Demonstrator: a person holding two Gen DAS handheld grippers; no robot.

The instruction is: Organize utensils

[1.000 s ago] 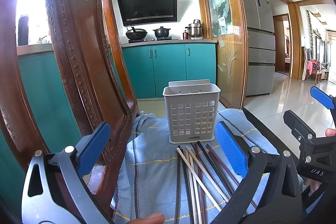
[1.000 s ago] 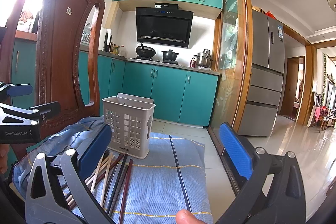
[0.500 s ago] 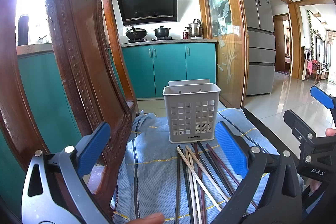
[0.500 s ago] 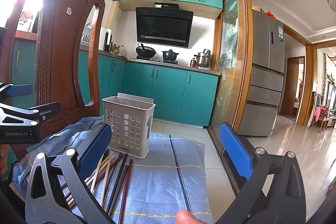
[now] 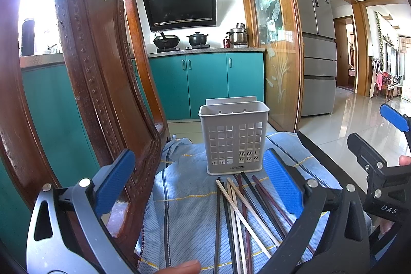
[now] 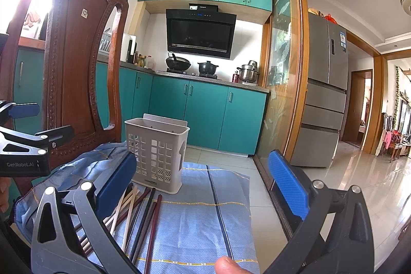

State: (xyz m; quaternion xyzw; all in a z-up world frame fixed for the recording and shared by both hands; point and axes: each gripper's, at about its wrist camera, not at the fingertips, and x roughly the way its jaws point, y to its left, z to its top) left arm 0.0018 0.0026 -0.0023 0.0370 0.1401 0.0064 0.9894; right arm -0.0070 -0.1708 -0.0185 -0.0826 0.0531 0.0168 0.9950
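Note:
A white perforated utensil holder (image 5: 233, 139) stands upright on a blue cloth (image 5: 185, 186); it also shows in the right wrist view (image 6: 156, 159). Several chopsticks (image 5: 244, 207), black, dark red and pale wood, lie loose on the cloth in front of it, also in the right wrist view (image 6: 140, 212). My left gripper (image 5: 197, 171) is open and empty, above the chopsticks. My right gripper (image 6: 203, 179) is open and empty, to the right of the chopsticks. Each gripper shows at the other view's edge.
A carved dark wooden chair back (image 5: 97, 84) rises close on the left, also in the right wrist view (image 6: 77, 68). The cloth's right edge (image 6: 246, 197) drops to a tiled floor (image 6: 380, 186). Teal kitchen cabinets (image 5: 205, 84) and a fridge (image 5: 316, 55) stand behind.

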